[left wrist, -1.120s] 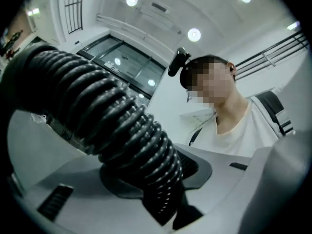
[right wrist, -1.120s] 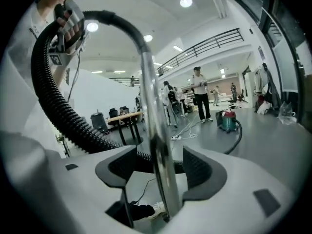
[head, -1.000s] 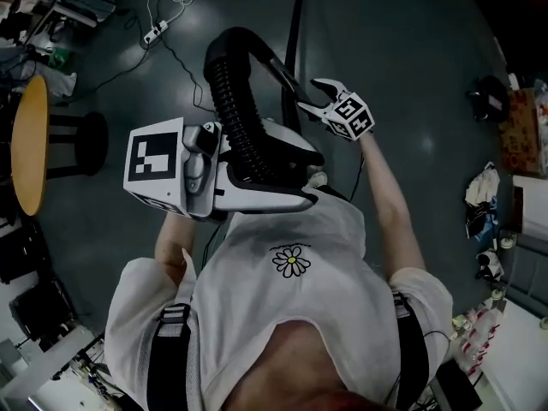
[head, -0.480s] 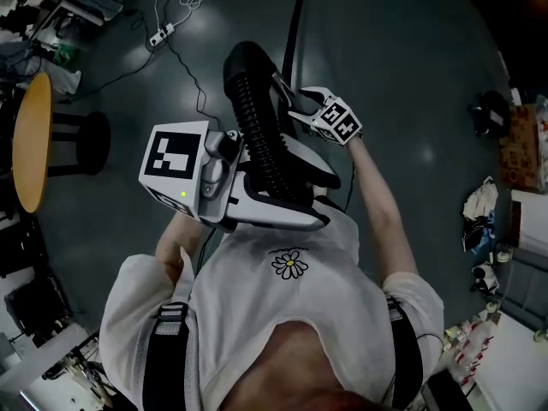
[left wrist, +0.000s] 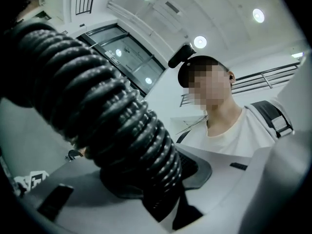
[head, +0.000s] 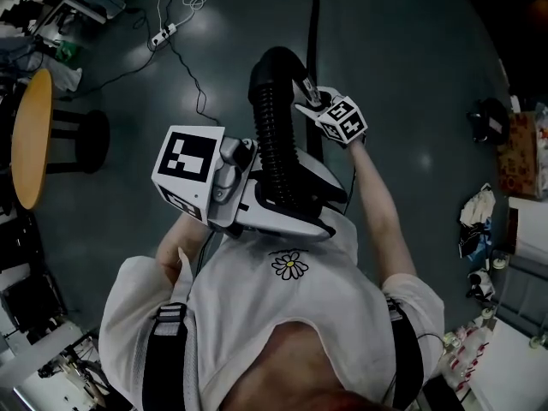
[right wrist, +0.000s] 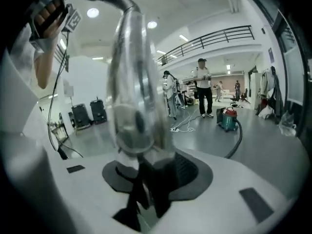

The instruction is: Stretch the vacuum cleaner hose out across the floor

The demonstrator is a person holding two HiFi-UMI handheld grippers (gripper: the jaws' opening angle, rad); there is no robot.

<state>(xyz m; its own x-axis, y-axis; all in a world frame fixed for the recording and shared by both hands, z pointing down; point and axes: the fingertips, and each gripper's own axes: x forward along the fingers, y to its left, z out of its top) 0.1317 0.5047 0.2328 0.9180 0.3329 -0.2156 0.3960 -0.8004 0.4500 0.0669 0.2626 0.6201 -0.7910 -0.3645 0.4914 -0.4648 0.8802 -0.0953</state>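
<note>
In the head view I hold a black ribbed vacuum hose (head: 272,135) in front of the person's chest. It arches up and bends into a smooth dark tube (head: 312,24) that runs away over the floor. My left gripper (head: 295,191), with the big marker cube, is shut on the ribbed part, which fills the left gripper view as the hose (left wrist: 112,116). My right gripper (head: 306,99) sits at the bend. Its jaws have just been closing, and the smooth greyish end tube (right wrist: 139,96) stands between them, pressed at the base.
A round wooden table (head: 30,139) and a black stool (head: 81,142) stand at the left. A power strip with cables (head: 167,31) lies beyond. Bags and clutter (head: 479,195) line the right side. A teal vacuum cleaner (right wrist: 228,118) and standing people (right wrist: 204,87) are across the hall.
The hose's bend and both grippers have shifted to the right in the head view. The right gripper's jaws have come in onto the tube at the bend.
</note>
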